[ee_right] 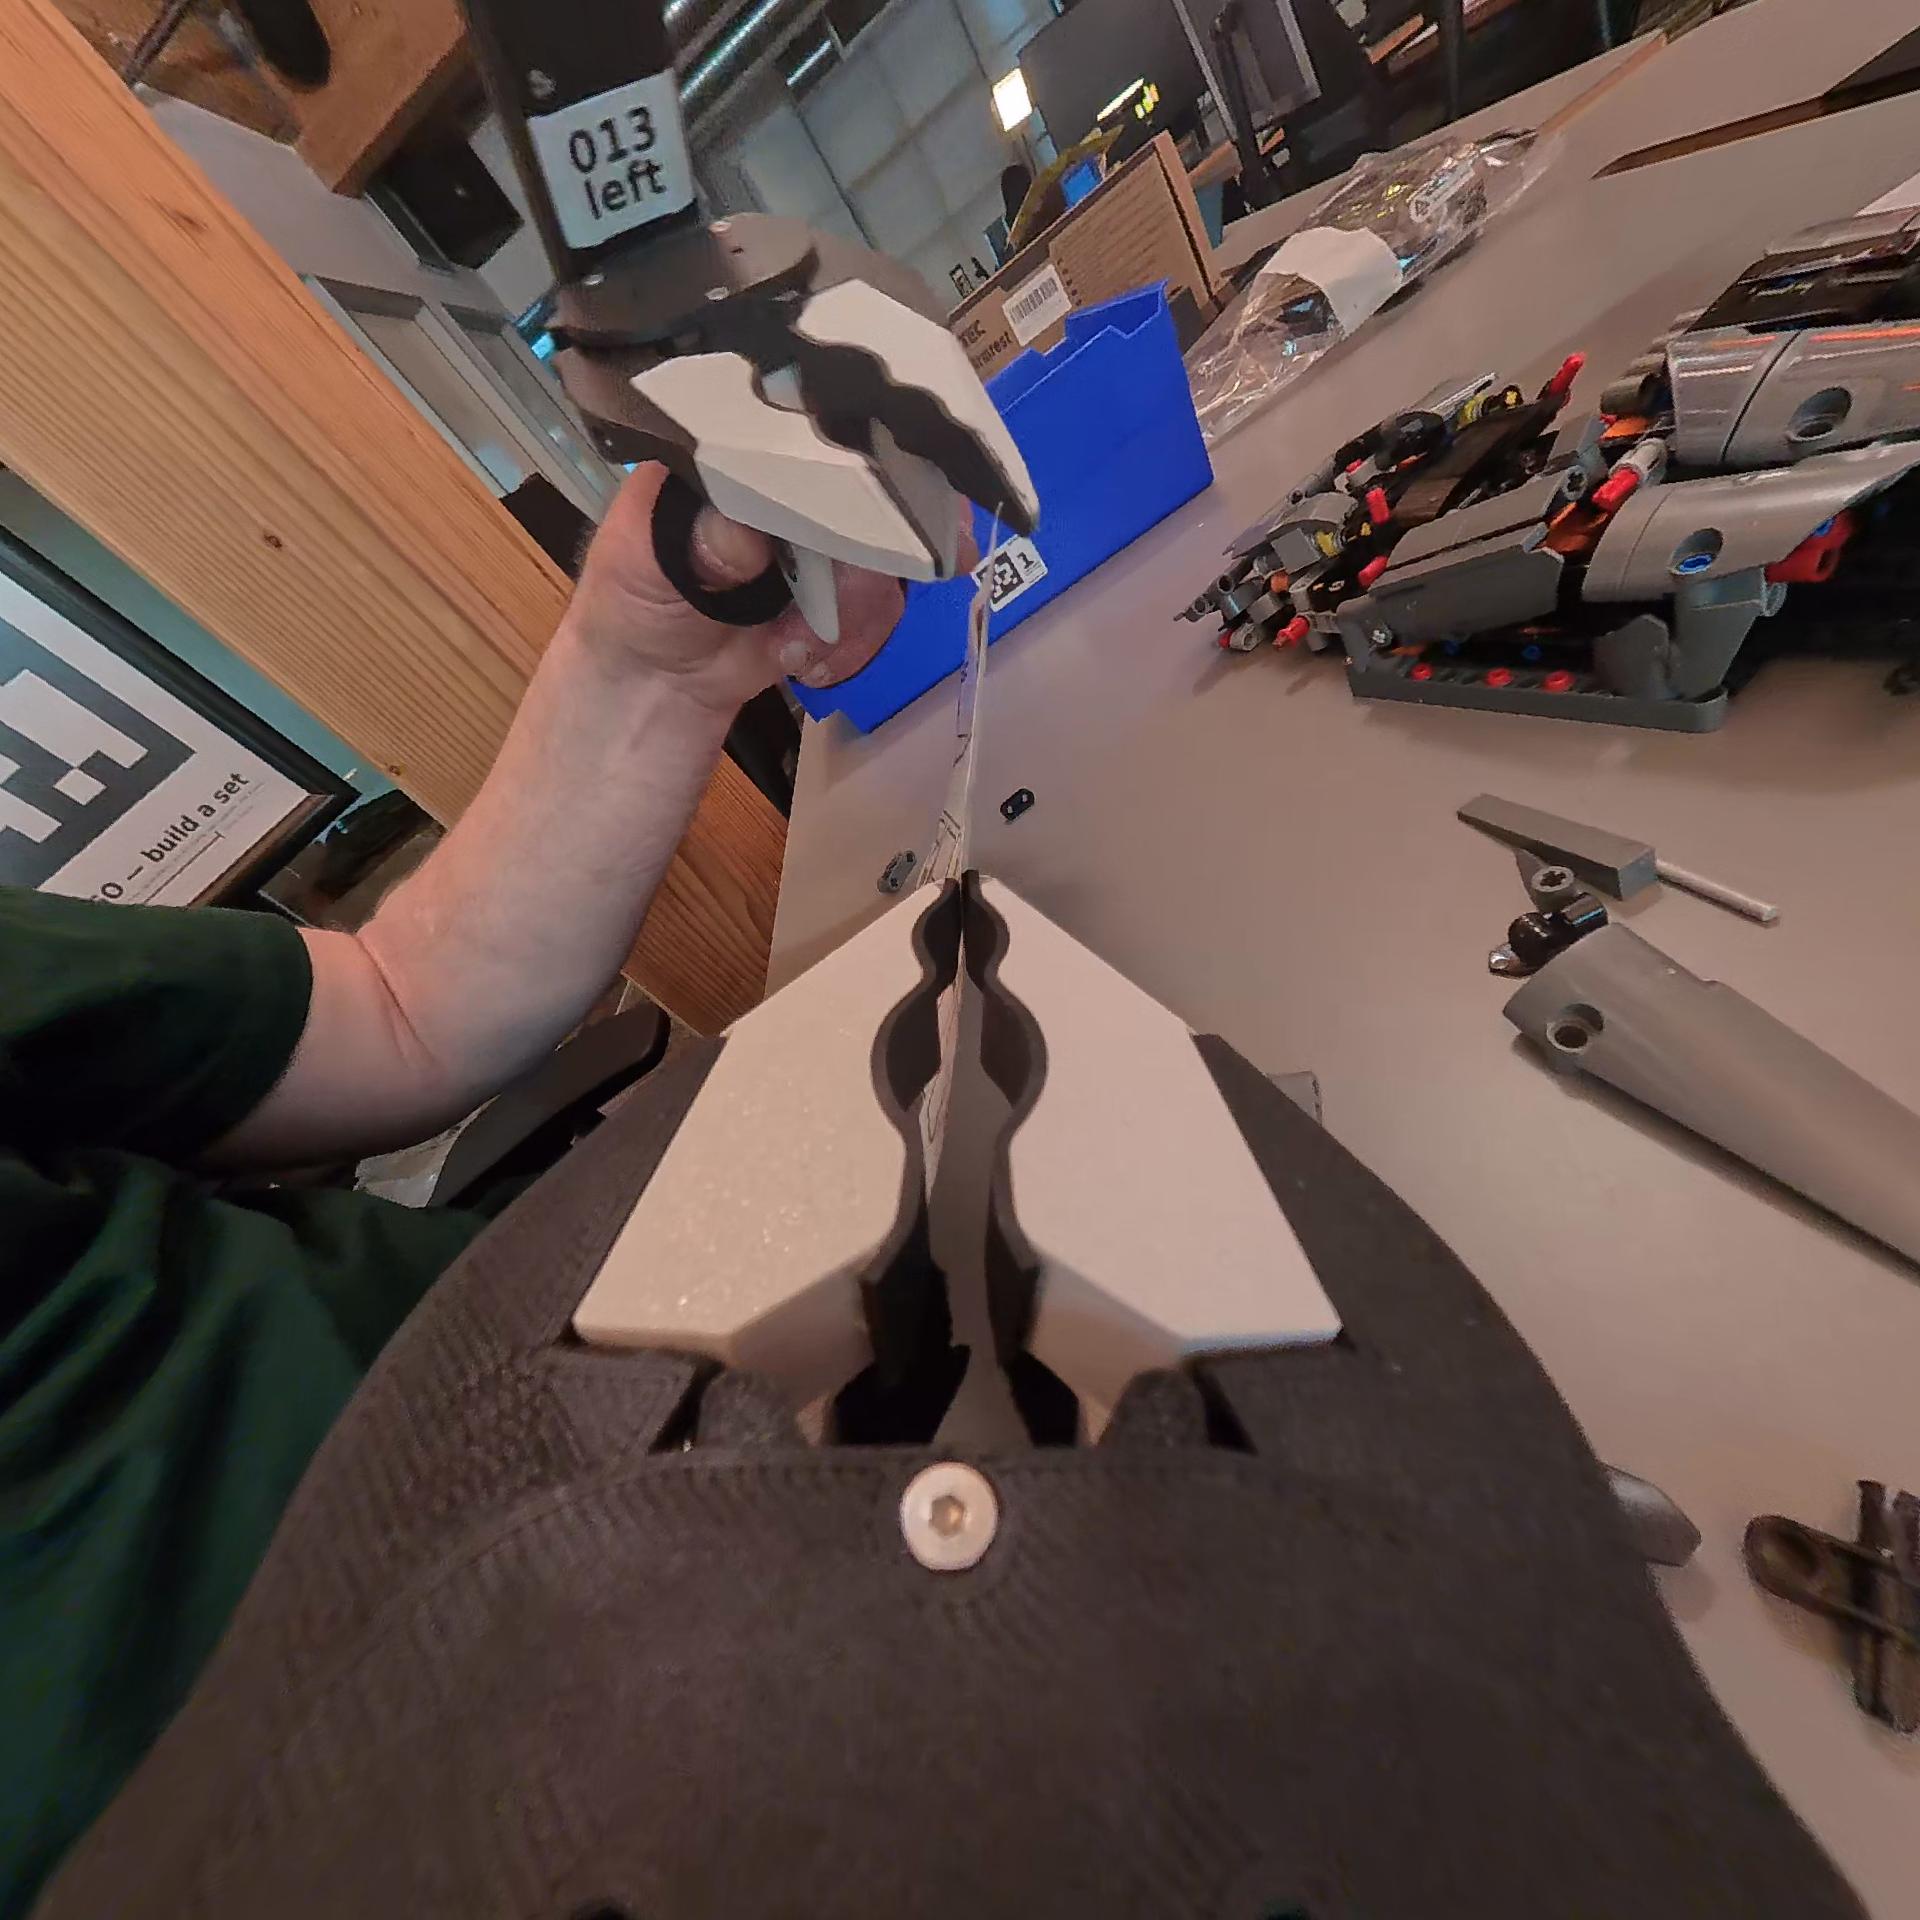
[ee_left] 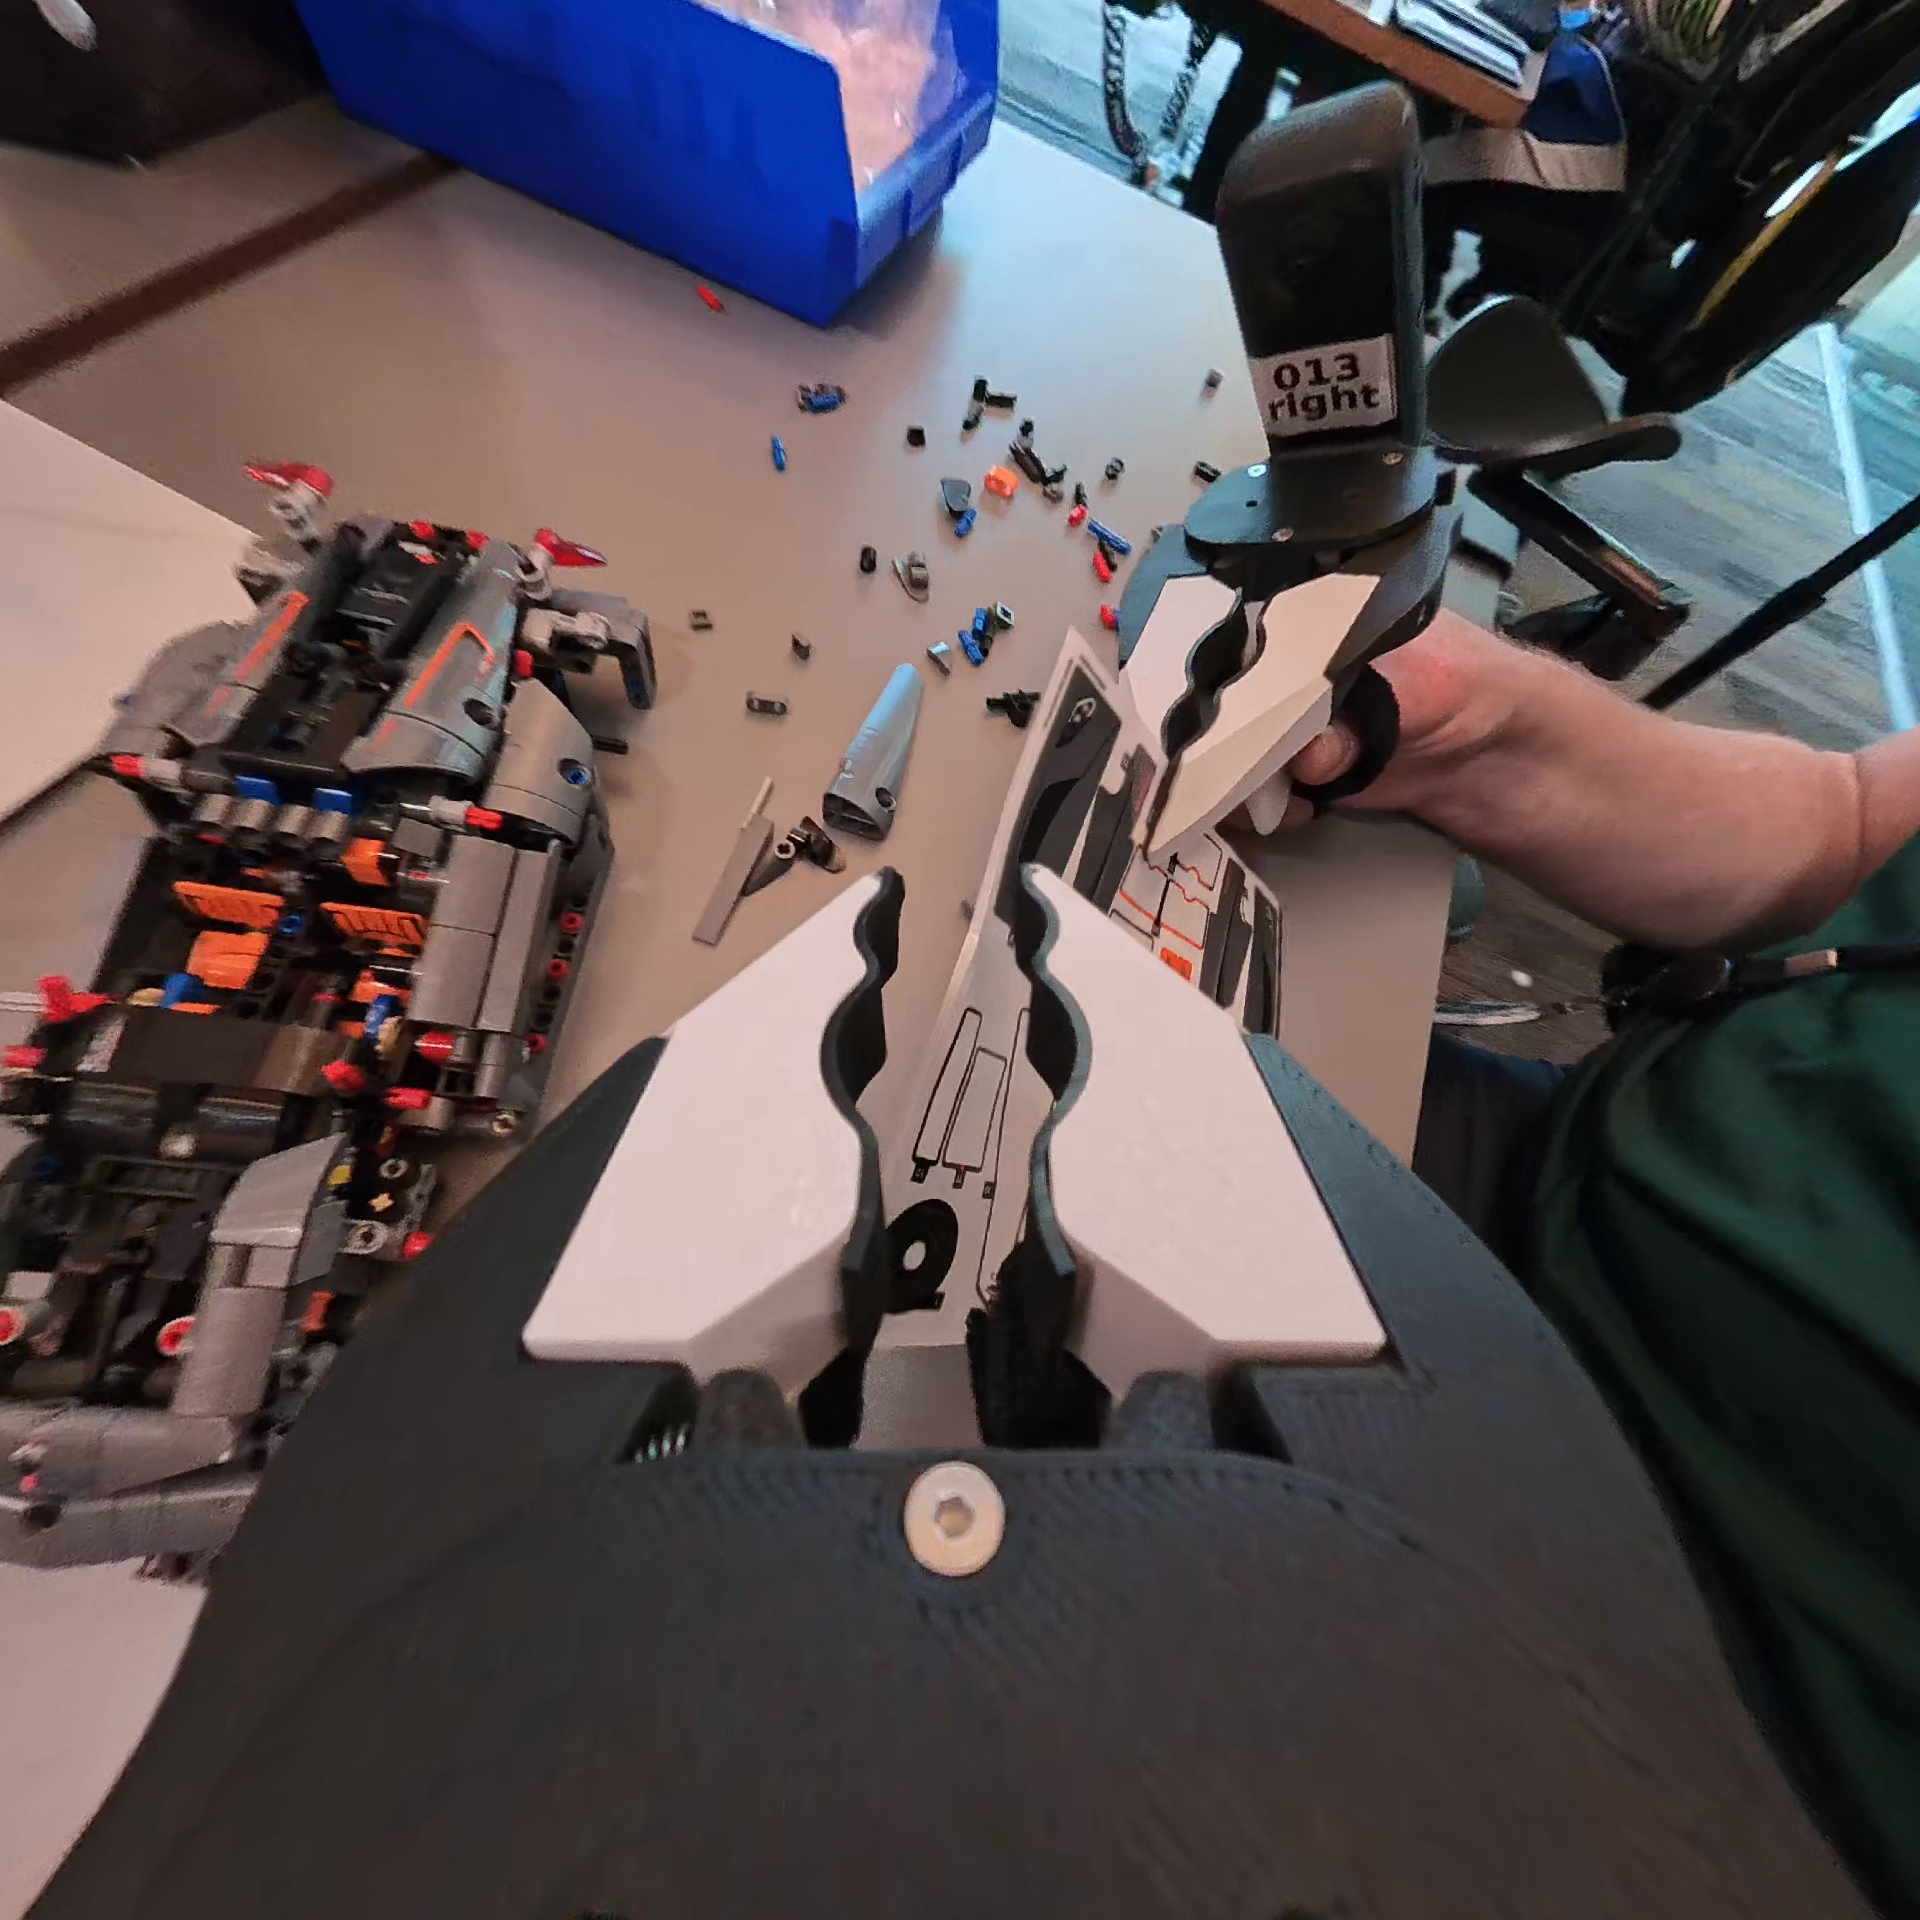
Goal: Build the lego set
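Note:
A partly built grey, black and orange lego vehicle point(ee_left: 343, 831) lies on the grey table at the left; it shows at the right in the right wrist view point(ee_right: 1610, 520). A white sticker sheet point(ee_left: 1060, 769) is held up over the table's near edge. My right gripper point(ee_right: 966, 883) is shut on one end of the sheet point(ee_right: 966, 727); it also shows in the left wrist view point(ee_left: 1158, 831). My left gripper point(ee_left: 961, 883) is open, and the sheet passes between its spread fingers. In the right wrist view the left gripper point(ee_right: 982, 540) sits at the sheet's far end.
A long grey panel point(ee_left: 878, 748) and a grey wedge piece point(ee_left: 743, 862) lie beside the sheet. Several small loose parts point(ee_left: 997, 488) are scattered behind them. A blue bin point(ee_left: 675, 135) stands at the back. The table edge point(ee_left: 1434, 935) runs at the right. Black pieces point(ee_right: 1849, 1579) lie near the right gripper. My right fingertips sit around 7 cm from my left ones.

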Tool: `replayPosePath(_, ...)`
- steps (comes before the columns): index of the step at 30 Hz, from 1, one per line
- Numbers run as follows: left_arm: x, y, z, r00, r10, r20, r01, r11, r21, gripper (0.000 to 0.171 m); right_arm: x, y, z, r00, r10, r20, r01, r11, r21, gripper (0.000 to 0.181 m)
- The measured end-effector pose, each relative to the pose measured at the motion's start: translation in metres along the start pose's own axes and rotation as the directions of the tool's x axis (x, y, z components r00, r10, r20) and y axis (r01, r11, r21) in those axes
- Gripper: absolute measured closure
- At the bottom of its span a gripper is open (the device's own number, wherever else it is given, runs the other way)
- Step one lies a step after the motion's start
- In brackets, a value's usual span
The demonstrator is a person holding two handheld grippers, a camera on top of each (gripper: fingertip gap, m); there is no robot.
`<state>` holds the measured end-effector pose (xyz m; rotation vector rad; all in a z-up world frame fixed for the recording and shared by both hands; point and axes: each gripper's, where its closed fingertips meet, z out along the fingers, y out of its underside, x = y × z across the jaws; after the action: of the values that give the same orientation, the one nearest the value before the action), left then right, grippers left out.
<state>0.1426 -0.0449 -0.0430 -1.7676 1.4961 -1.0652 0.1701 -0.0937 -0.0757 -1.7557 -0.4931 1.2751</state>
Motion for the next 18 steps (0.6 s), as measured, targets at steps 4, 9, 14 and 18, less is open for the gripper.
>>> replayPosePath(4, 0.007, -0.007, -0.011, 0.987, 0.109, 0.119, -0.112, 0.994, 0.018, 0.15, 0.001, -0.001, 0.0, 1.0, 0.005, -0.003, -0.005, 1.0, 0.005, 0.181)
replayPosePath(9, 0.039, -0.013, -0.006, 0.928, 0.298, 0.225, -0.302, 0.953, -0.017, 0.148, 0.002, -0.002, -0.001, 1.0, 0.006, -0.009, -0.006, 1.0, 0.009, 0.181)
replayPosePath(14, 0.058, -0.002, 0.026, 0.877, 0.424, 0.225, -0.402, 0.905, -0.137, 0.151, 0.001, -0.002, -0.002, 1.0, 0.002, -0.005, -0.002, 1.0, 0.013, 0.181)
replayPosePath(18, 0.048, 0.008, 0.041, 0.854, 0.46, 0.244, -0.414, 0.884, -0.216, 0.15, 0.0, -0.004, -0.003, 1.0, -0.001, 0.002, 0.001, 1.0, 0.027, 0.181)
